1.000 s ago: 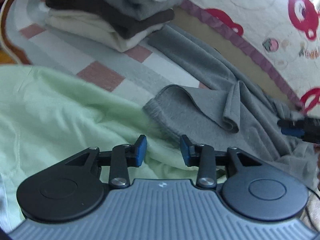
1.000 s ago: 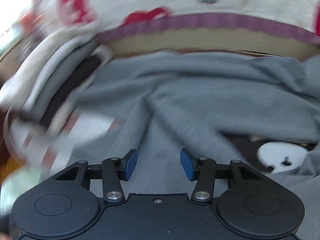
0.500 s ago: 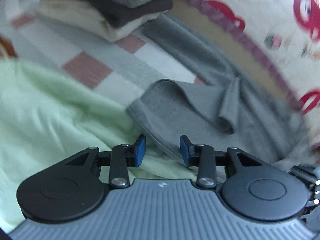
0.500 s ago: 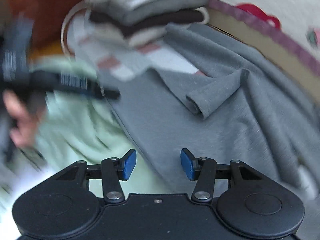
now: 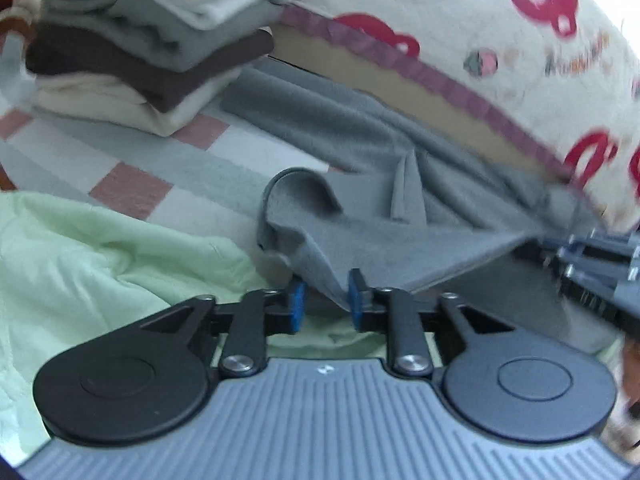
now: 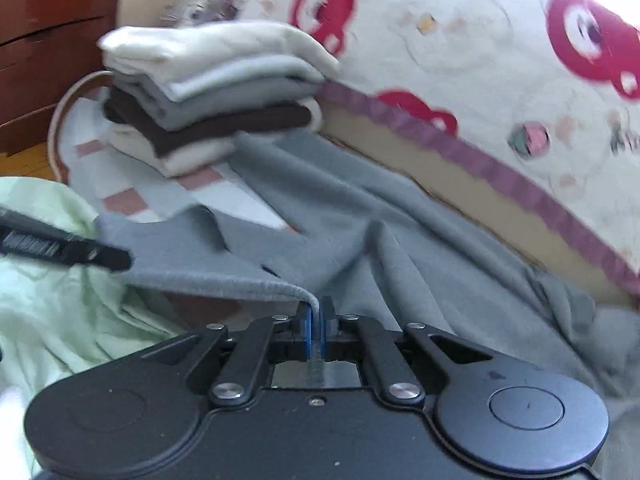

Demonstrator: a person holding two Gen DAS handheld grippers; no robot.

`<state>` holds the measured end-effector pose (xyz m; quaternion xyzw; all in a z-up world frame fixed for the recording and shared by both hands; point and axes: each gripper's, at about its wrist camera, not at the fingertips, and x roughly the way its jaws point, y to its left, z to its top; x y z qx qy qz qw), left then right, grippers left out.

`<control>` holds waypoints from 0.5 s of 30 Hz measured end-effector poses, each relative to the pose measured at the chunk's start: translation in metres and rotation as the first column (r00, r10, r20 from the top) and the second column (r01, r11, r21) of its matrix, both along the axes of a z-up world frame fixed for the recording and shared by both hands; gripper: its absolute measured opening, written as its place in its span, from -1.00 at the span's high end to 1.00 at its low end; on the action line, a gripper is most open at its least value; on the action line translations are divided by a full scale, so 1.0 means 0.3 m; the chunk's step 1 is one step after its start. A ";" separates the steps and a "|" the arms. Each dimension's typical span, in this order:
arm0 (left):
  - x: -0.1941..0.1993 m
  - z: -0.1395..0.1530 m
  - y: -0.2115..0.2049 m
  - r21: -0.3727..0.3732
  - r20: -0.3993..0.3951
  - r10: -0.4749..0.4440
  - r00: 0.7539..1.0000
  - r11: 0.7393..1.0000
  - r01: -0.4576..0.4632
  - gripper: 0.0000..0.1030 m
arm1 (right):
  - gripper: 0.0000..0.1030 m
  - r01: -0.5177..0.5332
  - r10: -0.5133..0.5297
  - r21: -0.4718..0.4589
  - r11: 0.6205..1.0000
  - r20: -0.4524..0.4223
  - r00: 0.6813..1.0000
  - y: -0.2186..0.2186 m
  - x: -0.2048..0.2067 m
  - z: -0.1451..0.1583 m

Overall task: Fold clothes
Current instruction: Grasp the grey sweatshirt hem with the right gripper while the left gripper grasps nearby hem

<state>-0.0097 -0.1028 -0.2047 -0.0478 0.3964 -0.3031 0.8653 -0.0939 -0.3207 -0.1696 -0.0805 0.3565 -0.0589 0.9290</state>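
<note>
A grey garment [image 5: 380, 240] lies spread on the floor beside the bed, with its near edge lifted. My left gripper [image 5: 326, 304] is at that edge. Its jaws are closing, and the grey hem hangs between them against the right pad [image 5: 354, 300], with a gap still showing at the left pad. My right gripper [image 6: 316, 320] is shut on the hem of the grey garment [image 6: 360, 220], which stretches taut from it toward the left gripper [image 6: 64, 246]. In the left wrist view the right gripper [image 5: 580, 264] holds the cloth's far corner.
A stack of folded clothes [image 5: 140, 48] stands on a checked mat [image 5: 120, 148] at the back left. A light green cloth [image 5: 80, 260] lies crumpled on the near left. A patterned quilt [image 5: 480, 40] hangs over the bed's side, and a wooden dresser [image 6: 40, 40] stands behind.
The right gripper swung across and shut on the grey hem. The left gripper's jaws narrowed and moved onto the garment's edge, which now hangs lifted between the two grippers.
</note>
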 end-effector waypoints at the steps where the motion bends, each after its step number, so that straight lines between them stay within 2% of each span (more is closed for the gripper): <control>1: -0.006 -0.006 -0.016 0.013 0.005 -0.022 1.000 1.000 0.022 0.51 | 0.94 0.011 -0.011 0.007 1.000 -0.008 1.000 -0.013 -0.005 -0.009; 3: 0.000 -0.025 -0.025 -0.019 -0.029 -0.031 0.999 0.999 0.030 0.46 | 0.94 0.020 -0.020 0.015 1.000 -0.025 0.999 -0.027 -0.015 -0.028; 4: 0.011 -0.036 -0.019 -0.053 -0.065 -0.021 0.998 0.998 0.018 0.35 | 0.94 0.021 -0.020 0.021 1.000 -0.031 0.999 -0.029 -0.027 -0.034; 7: 0.062 -0.078 0.019 -0.166 -0.202 0.024 0.979 0.984 -0.058 0.29 | 0.93 0.017 -0.012 0.098 0.995 -0.052 0.999 -0.043 -0.053 -0.060; 9: 0.088 -0.097 0.021 -0.162 -0.225 0.038 0.974 0.984 -0.076 0.35 | 0.93 0.026 -0.013 0.160 0.987 -0.078 0.997 -0.049 -0.072 -0.079; 11: 0.090 -0.092 0.004 -0.118 -0.181 0.018 0.983 0.992 -0.040 0.76 | 0.90 0.026 -0.008 0.198 0.980 -0.092 0.996 -0.046 -0.096 -0.093; 12: 0.079 -0.078 -0.009 -0.089 -0.136 0.000 0.991 0.996 -0.012 0.86 | 0.89 0.024 -0.004 0.205 0.978 -0.093 0.996 -0.044 -0.102 -0.098; 13: 0.066 -0.063 -0.023 -0.058 -0.091 -0.020 0.996 0.998 0.014 0.86 | 0.80 0.024 -0.005 0.205 0.978 -0.092 0.996 -0.041 -0.104 -0.103; 15: 0.027 -0.008 -0.053 0.007 0.026 -0.057 0.998 0.998 0.057 0.87 | 0.76 0.023 -0.004 0.203 0.979 -0.091 0.996 -0.038 -0.105 -0.102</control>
